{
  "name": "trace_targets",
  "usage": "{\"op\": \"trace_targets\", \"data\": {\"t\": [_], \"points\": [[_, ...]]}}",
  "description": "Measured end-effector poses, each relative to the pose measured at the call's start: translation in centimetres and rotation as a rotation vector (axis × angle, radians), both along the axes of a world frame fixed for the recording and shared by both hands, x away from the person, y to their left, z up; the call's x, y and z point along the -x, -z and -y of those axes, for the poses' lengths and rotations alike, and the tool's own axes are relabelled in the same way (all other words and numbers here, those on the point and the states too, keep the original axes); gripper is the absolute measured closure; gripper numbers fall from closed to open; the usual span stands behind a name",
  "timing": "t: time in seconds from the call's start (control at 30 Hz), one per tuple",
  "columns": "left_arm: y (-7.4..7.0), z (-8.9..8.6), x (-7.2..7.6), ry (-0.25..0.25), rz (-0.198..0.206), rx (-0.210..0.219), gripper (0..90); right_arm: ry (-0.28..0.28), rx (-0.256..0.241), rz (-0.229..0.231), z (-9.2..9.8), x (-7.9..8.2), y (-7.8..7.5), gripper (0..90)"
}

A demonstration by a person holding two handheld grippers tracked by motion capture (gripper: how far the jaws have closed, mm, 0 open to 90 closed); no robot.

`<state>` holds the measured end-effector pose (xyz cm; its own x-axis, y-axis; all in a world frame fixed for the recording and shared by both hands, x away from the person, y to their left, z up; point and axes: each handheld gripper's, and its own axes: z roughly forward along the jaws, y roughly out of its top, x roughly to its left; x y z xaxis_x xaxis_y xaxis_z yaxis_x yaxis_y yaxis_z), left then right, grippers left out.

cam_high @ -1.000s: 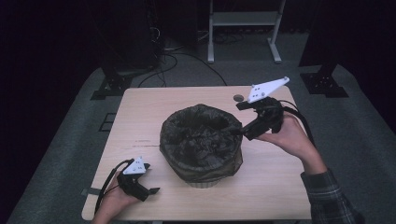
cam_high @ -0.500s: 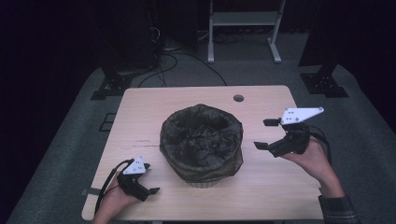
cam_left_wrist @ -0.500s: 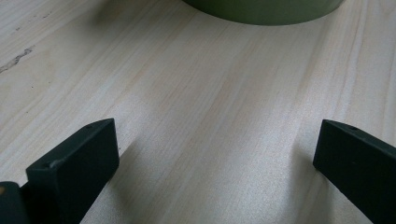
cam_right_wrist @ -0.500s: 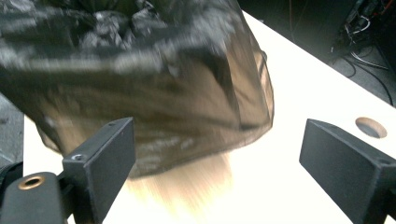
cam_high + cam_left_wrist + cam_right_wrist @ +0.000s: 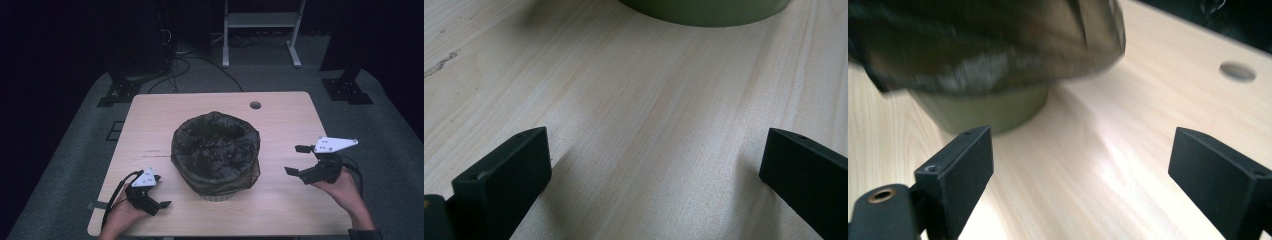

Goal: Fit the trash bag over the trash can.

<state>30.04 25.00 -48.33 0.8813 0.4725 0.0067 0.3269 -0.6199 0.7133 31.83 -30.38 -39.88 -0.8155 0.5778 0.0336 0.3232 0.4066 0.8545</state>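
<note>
At mid-desk point(image 5: 280, 107) sat the bin point(image 5: 216, 192) with its bag point(image 5: 215, 145) folded over the rim, while our left gripper point(image 5: 155, 197) and right gripper point(image 5: 298, 161) both gaped wide and empty, so we judged a careless grab could drag the loose bag off.

The left hand-held gripper point(image 5: 150, 192) lies low at the near left, its jaws spread wide and holding nothing. The right hand-held gripper point(image 5: 299, 160) is held up at the right, jaws also wide apart and bare, pointing leftward.
</note>
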Motion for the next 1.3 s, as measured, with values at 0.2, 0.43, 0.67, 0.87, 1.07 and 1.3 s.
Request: {"op": "trace_targets", "data": {"t": [0.2,0.43,0.67,0.87,1.07,1.3], "points": [[0.0,0.0,0.0,0.003,-0.001,0.000,0.0,0.028,0.026,-0.051,1.0,0.4,3.4,9.4],[0.0,0.0,0.0,0.005,-0.001,0.000,0.0,0.055,0.054,-0.095,1.7,0.6,6.2,9.3],[0.0,0.0,0.0,0.007,-0.001,0.000,0.0,0.066,0.082,-0.106,1.9,0.9,7.6,9.3],[0.0,0.0,0.0,0.009,-0.001,-0.001,0.0,0.073,0.130,-0.111,1.7,1.2,8.5,9.3],[0.0,0.0,0.0,0.010,0.000,-0.002,0.0,0.077,0.173,-0.111,1.4,1.3,8.8,9.4],[0.0,0.0,0.0,0.009,-0.001,-0.001,0.0,0.076,0.179,-0.107,1.3,1.3,8.8,9.4]]}}
